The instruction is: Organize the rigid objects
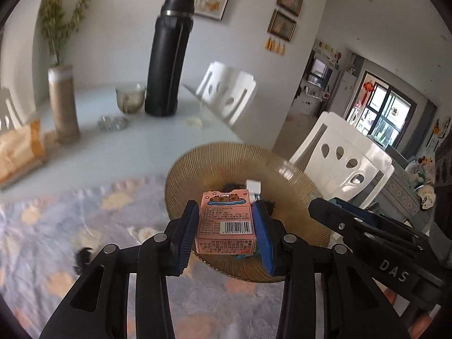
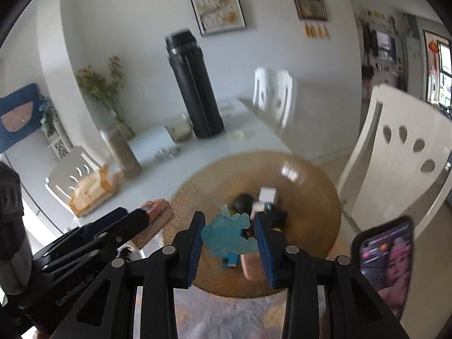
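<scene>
Left wrist view: left gripper [image 1: 226, 223] tilted downward, clamping pink box [image 1: 226, 220] above bowl [image 1: 296, 175].

White table [image 1: 113, 152]: patterned cloth [image 1: 56, 226], amber ribbed plate [image 1: 296, 197], black flask [image 1: 166, 56], vase [image 1: 63, 104], glass bowl [image 1: 130, 97].

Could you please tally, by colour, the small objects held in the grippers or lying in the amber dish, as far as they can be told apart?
Pink: 1, the pink box in the left gripper.
Translucent blue: 1, the blue figure in the right gripper.
White: 1, the white cube in the amber dish.
Black: 2, dark pieces, blurred.
Total: 5
</scene>
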### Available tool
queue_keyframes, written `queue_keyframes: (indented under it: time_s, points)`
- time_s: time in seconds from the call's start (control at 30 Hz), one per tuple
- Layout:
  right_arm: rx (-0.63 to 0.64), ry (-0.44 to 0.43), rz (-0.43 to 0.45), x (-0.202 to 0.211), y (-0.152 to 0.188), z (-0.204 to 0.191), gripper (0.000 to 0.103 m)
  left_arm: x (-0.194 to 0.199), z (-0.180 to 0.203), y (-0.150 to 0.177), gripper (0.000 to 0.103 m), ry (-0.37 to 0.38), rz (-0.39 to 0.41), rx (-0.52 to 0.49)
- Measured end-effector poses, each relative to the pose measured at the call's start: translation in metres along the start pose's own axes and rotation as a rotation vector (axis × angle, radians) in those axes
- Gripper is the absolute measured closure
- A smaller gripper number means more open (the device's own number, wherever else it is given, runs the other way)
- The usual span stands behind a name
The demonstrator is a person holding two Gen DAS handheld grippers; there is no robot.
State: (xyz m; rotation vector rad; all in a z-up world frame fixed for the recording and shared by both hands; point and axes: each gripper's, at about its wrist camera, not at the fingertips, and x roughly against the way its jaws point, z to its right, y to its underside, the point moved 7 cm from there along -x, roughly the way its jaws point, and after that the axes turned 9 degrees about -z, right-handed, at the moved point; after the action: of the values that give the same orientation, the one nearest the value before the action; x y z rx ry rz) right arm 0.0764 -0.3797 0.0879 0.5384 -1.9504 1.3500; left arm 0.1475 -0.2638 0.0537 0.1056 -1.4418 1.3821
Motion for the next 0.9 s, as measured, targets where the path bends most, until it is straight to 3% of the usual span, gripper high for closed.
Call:
queue_keyframes:
  time_s: [0.1, 0.17, 0.23, 0.3, 0.4, 0.5, 0.6, 0.67, 0.73, 0.83, 0.9]
  points:
    - [-0.002, 0.0, -0.015, -0.006, -0.006, 0.004, 0.065, -0.003, 0.0, 0.002, 0.059, 0.011, 0.0, 0.022]
    - [-0.019, 0.0, -0.001, -0.003, -0.009, 0.007, 0.045, 0.011, -0.005, 0.002, 0.054, -0.023, 0.033, 0.034]
    - [-0.019, -0.008, 0.041, 0.01, -0.01, 0.009, 0.04, 0.028, -0.006, 0.002, 0.048, -0.008, 0.064, 0.025]
    - [-0.004, -0.011, 0.052, 0.018, -0.006, 0.005, 0.039, 0.049, -0.012, 0.005, 0.023, -0.011, 0.095, 0.039]
    - [0.052, -0.049, 0.039, 0.027, 0.006, -0.017, 0.039, 0.085, -0.027, 0.016, 0.021, -0.022, 0.163, 0.078]
    - [0.126, -0.091, 0.025, 0.035, 0.024, -0.047, 0.039, 0.113, -0.046, 0.036, 0.021, -0.069, 0.182, 0.122]
    - [0.225, -0.151, 0.004, 0.041, 0.053, -0.087, 0.038, 0.132, -0.072, 0.07, 0.018, -0.166, 0.193, 0.151]
    - [0.273, -0.188, -0.008, 0.038, 0.076, -0.11, 0.021, 0.131, -0.101, 0.104, 0.015, -0.274, 0.17, 0.174]
    - [0.307, -0.205, -0.005, 0.028, 0.099, -0.125, 0.014, 0.119, -0.129, 0.132, 0.015, -0.327, 0.122, 0.219]
    - [0.404, -0.159, -0.022, -0.005, 0.133, -0.143, 0.014, 0.098, -0.166, 0.171, 0.015, -0.323, 0.047, 0.323]
    - [0.425, -0.134, -0.046, -0.022, 0.147, -0.144, 0.014, 0.086, -0.182, 0.185, 0.017, -0.263, -0.03, 0.432]
